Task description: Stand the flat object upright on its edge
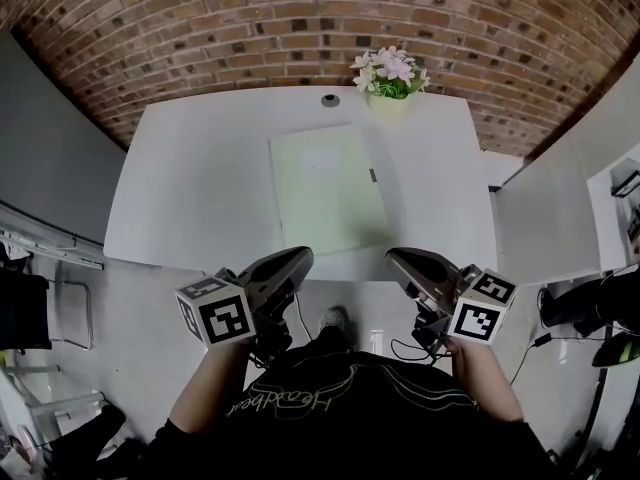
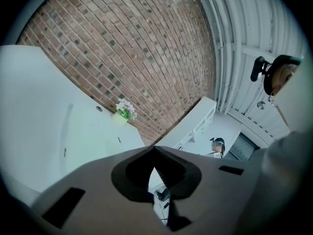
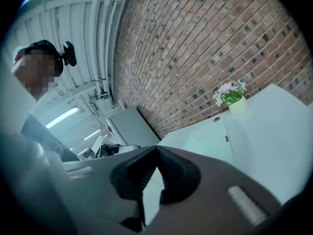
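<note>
on the middle of the white table (image 1: 190,188) the flat object (image 1: 328,190) lies on its broad face, a pale green slab with no edge lifted. its far end points toward the small flower pot (image 1: 389,78) by the brick wall.

the step in hand looks like the approach: nothing is touched yet and the standing-up has not begun. the left gripper (image 1: 300,258) and the right gripper (image 1: 398,260) hang side by side over the table's near edge, one toward each near corner of the slab and short of it. both claws are pinched together with nothing between them. the left gripper view shows its tips (image 2: 154,148) meeting, and the right gripper view shows the same (image 3: 156,147).

from each claw the object sits ahead and lower, apart from the tips. it shows faintly on the tabletop in the left gripper view (image 2: 93,133) and in the right gripper view (image 3: 198,141).

the next move probably calls for getting under or onto one edge. a closed tip could pry up a long side, or a claw could part to pinch it. the other claw would likely need to brace the opposite edge, so the slab pivots up rather than slides across the smooth top.
</note>
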A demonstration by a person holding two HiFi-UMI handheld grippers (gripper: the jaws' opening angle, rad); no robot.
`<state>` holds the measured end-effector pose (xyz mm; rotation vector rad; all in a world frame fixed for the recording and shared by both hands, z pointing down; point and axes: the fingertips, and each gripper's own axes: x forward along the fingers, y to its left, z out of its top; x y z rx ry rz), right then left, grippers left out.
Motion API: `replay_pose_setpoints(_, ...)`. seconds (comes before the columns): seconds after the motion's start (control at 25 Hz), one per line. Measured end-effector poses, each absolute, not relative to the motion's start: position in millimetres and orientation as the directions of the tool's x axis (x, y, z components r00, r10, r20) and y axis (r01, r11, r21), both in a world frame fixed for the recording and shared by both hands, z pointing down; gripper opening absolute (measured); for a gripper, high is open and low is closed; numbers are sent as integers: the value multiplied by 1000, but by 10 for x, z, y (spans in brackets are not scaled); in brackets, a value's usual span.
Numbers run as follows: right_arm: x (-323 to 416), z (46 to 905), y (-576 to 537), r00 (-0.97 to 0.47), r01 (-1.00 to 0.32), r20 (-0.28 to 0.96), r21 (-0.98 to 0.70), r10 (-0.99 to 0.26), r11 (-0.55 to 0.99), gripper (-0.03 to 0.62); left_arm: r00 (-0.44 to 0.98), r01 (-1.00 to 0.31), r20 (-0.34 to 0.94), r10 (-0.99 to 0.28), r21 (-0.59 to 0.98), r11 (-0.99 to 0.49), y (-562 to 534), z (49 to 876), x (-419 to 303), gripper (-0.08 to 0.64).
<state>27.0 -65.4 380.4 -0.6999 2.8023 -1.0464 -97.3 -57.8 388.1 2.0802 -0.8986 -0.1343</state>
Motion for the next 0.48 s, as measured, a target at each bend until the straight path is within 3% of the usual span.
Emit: replay_pose_setpoints(0.48,62,4017,-1306,-873,-431,134,-662,-469,613,10,712,-593,298,-636,740,-317,-1230,4341,-1535,5)
